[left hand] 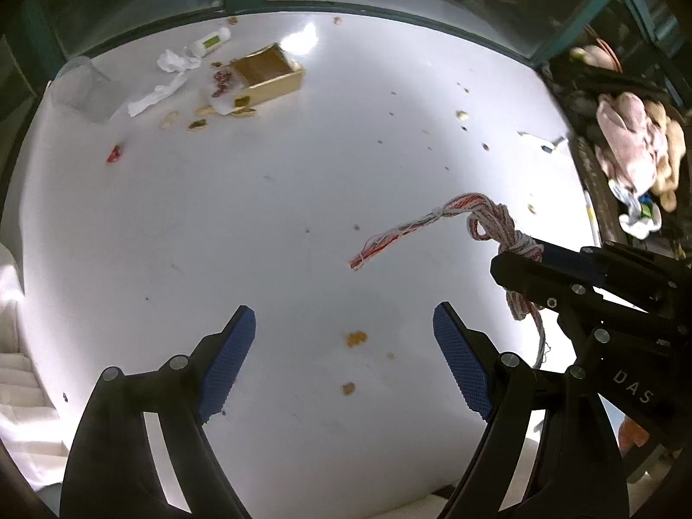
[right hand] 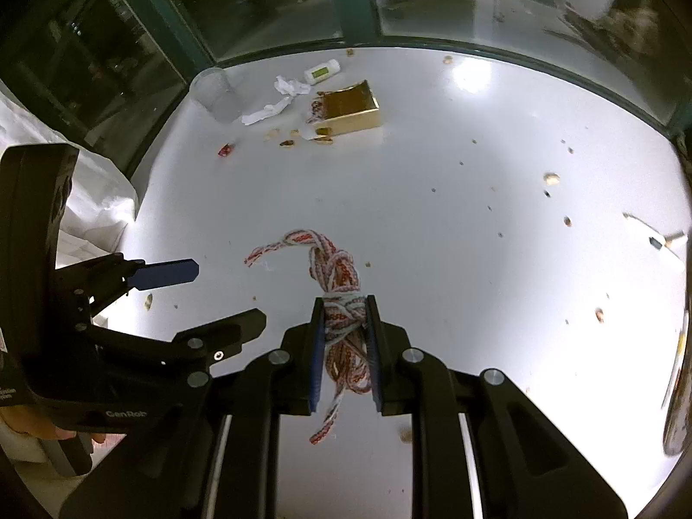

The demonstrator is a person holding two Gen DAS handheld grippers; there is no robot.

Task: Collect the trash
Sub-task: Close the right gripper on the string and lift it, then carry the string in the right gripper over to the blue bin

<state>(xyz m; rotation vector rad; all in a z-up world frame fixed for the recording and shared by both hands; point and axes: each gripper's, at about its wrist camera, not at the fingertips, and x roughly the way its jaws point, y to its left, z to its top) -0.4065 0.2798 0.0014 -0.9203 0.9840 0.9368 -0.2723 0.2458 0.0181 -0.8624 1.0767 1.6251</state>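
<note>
Above bare white table (right hand: 432,259), right gripper (right hand: 346,315) jaws clamped on rope bundle (right hand: 341,285), left gripper (left hand: 344,346) jaws apart, litter along far edge

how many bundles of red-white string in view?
2: one string bundle clamped in the right gripper; a smaller string bundle beside the gold box. More may be hidden.

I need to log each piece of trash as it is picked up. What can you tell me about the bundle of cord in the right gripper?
The cord bundle is thin braided string in red and white, looped and wound on itself into a knotted hank. The right gripper is shut on its wrapped middle, blue pads pressing both sides. It seems lifted off the white table. A doubled tail arcs forward and to the left, and frayed loose ends dangle beneath the fingers. Nothing else touches it; the left gripper is open and empty alongside.
</note>
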